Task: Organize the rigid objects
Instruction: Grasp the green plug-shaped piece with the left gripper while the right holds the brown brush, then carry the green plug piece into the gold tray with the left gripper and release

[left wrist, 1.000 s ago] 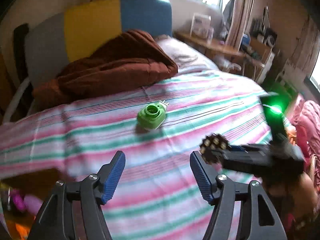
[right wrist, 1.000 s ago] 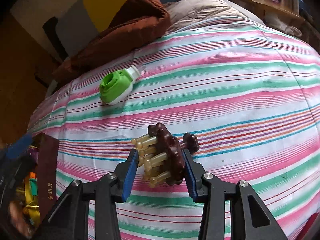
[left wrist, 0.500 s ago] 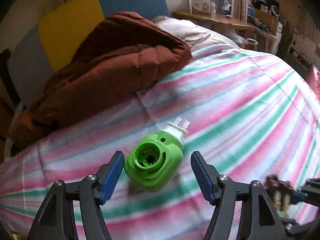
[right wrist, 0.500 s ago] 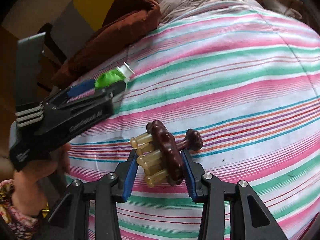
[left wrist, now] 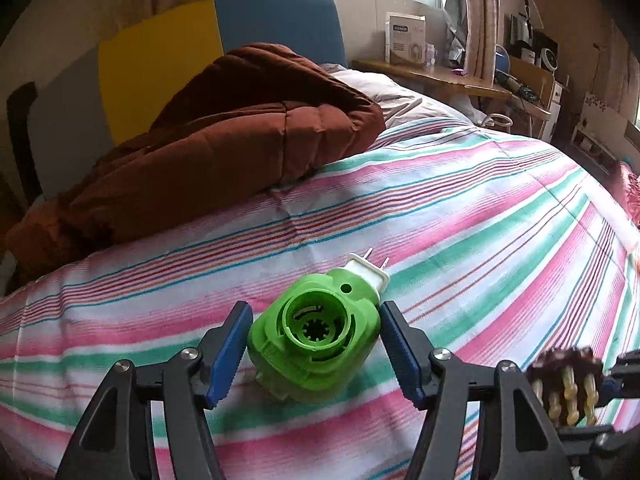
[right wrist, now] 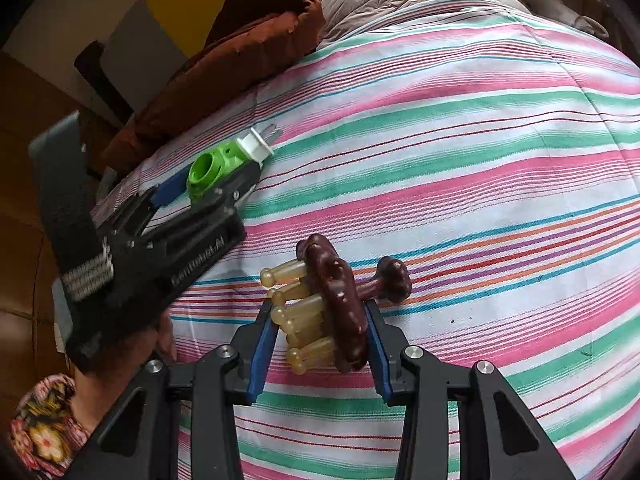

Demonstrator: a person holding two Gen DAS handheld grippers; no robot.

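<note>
A green plug-in device with a white two-pin plug lies on the striped bedspread. My left gripper is open, with its blue pads on either side of the device and small gaps showing. The device also shows in the right wrist view, between the left gripper's fingers. My right gripper is shut on a brown massage comb with cream pegs, held above the bedspread. The comb also shows at the lower right of the left wrist view.
A crumpled brown quilt lies at the head of the bed beside a pale pillow. A yellow, blue and grey headboard stands behind. A wooden shelf with a box and clutter runs along the right wall.
My left gripper has moved forward across the bed until its open fingers straddle the green device. My right gripper has kept the comb held and barely moved.
</note>
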